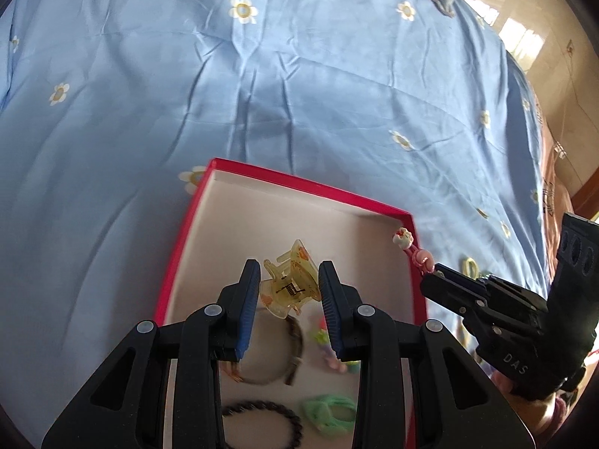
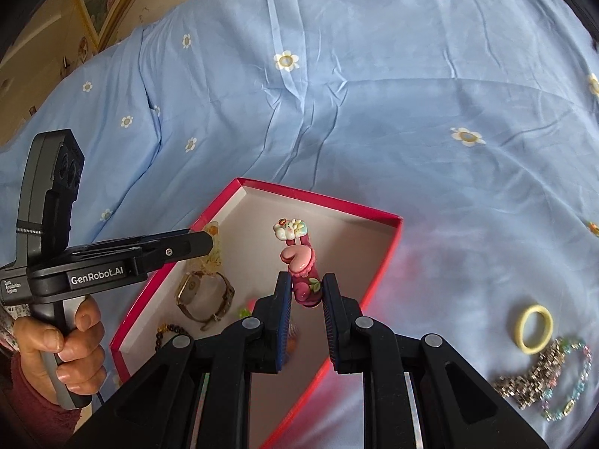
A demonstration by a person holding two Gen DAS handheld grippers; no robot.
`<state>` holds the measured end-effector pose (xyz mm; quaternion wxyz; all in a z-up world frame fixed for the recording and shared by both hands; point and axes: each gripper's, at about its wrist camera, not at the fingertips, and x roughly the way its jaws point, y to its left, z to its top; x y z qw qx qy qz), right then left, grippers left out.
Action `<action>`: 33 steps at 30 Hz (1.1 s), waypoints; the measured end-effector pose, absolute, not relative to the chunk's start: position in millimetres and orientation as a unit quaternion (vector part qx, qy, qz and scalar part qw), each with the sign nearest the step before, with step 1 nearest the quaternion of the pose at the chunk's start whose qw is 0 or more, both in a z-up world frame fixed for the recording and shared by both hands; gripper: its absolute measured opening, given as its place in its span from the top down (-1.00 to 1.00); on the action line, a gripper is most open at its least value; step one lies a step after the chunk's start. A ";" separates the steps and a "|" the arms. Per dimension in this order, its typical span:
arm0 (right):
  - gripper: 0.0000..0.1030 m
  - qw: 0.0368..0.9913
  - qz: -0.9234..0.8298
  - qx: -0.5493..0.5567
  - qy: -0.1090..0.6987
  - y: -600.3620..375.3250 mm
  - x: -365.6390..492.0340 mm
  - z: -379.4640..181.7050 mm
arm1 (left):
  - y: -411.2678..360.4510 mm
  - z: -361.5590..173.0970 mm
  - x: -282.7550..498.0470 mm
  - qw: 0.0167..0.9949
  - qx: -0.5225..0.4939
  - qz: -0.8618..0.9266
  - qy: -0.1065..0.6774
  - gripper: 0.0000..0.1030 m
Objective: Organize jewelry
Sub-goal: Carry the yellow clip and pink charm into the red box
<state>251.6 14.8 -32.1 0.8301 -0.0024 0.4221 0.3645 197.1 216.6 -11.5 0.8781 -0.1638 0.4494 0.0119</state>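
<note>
A red box [image 1: 299, 181] with a white inside lies on the blue bed sheet. My left gripper [image 1: 289, 263] is shut on a translucent yellow claw clip [image 1: 290, 288] and hangs over the box. My right gripper [image 2: 307, 276] is shut on a pink hair clip with a cartoon charm [image 2: 299, 258], above the red box [image 2: 322, 196] near its right wall. In the left wrist view that pink clip [image 1: 410, 249] shows at the box's right rim. Inside lie a brown watch [image 2: 204, 295], a black braided hair tie [image 1: 262, 422], a green scrunchie [image 1: 329, 415] and a dark bead bracelet [image 2: 166, 331].
Right of the box on the sheet lie a yellow hair tie [image 2: 533, 327], a sparkly chain bracelet [image 2: 535, 374] and a pastel bead bracelet [image 2: 576, 385]. A hand [image 2: 67, 340] grips the left tool's handle. The flowered blue sheet [image 1: 299, 75] stretches beyond the box; floor shows at the far right.
</note>
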 end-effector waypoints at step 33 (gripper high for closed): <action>0.65 0.807 0.352 -0.056 0.471 57.2 282.1 -76.0 | 218.0 -47.7 230.7 0.867 -0.120 0.039 0.481 0.41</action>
